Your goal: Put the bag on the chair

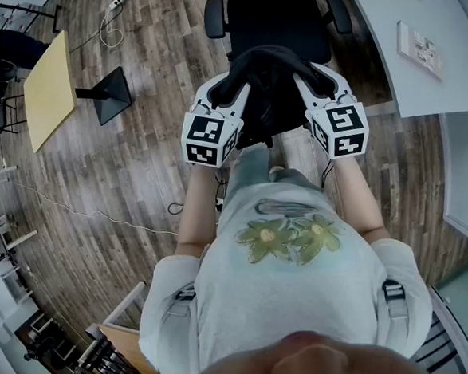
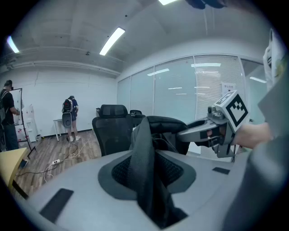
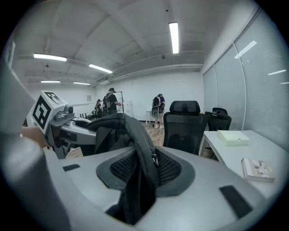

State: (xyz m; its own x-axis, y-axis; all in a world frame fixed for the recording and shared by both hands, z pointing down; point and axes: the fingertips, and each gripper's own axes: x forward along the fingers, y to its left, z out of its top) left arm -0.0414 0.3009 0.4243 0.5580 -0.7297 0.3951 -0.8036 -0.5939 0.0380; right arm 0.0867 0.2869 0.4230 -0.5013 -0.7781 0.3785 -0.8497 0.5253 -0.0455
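A black bag (image 1: pixel 267 74) hangs between my two grippers, in front of the person's body. My left gripper (image 1: pixel 229 84) is shut on one of its straps (image 2: pixel 146 176), which runs down between the grey jaws. At the bag's other side my right gripper (image 3: pixel 140 173) is shut on a second strap (image 3: pixel 141 149) with a small metal zip pull. The black office chair (image 1: pixel 278 17) stands just beyond the bag, its seat partly hidden by it. In the left gripper view the chair (image 2: pixel 110 128) shows behind the strap, and the right gripper's body (image 2: pixel 216 128) reaches in from the right.
A yellow table (image 1: pixel 49 89) and a black stand base (image 1: pixel 113 94) are on the wooden floor to the left. White desks (image 1: pixel 419 51) line the right, with a box (image 3: pixel 232 136) and a booklet (image 3: pixel 258 169). Cables trail on the floor. People (image 3: pixel 158 110) stand at the far wall.
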